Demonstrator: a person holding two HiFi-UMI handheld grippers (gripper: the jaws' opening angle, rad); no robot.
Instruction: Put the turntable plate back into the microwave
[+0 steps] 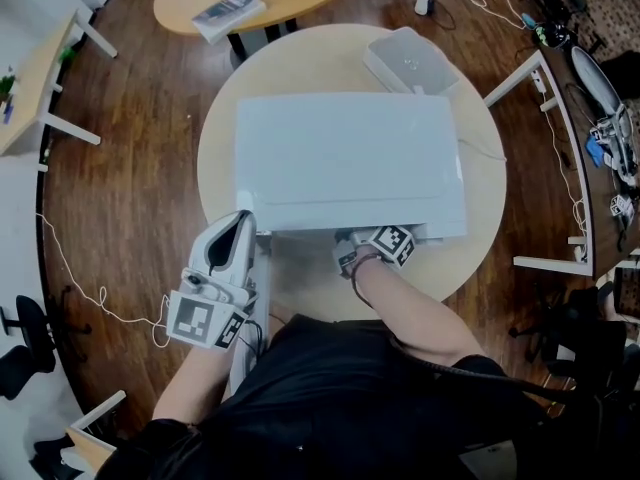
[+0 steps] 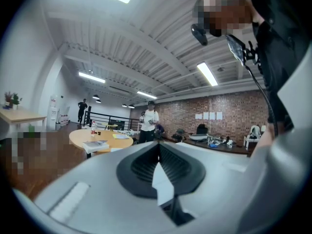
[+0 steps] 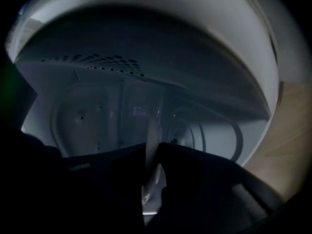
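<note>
Glass turntable plate (image 3: 150,126), edge-on, pinched by the right hand-held gripper (image 3: 152,145) inside the microwave (image 1: 350,158) cavity. We would keep it flat and centre it over the floor ring (image 3: 238,135) before release. Left hand-held gripper (image 1: 243,226), jaws pressed together, beside the open door (image 1: 257,308); white box (image 1: 410,60) far on the bench (image 1: 480,238).

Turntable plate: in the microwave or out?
In, but held: the right tool is shut on the turntable plate edge, pointing into the microwave cavity. Seated or not: cannot tell.

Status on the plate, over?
Left gripper jaws together, outside the microwave. Right gripper clamped on the plate, reaching inside. No obstruction seen.
</note>
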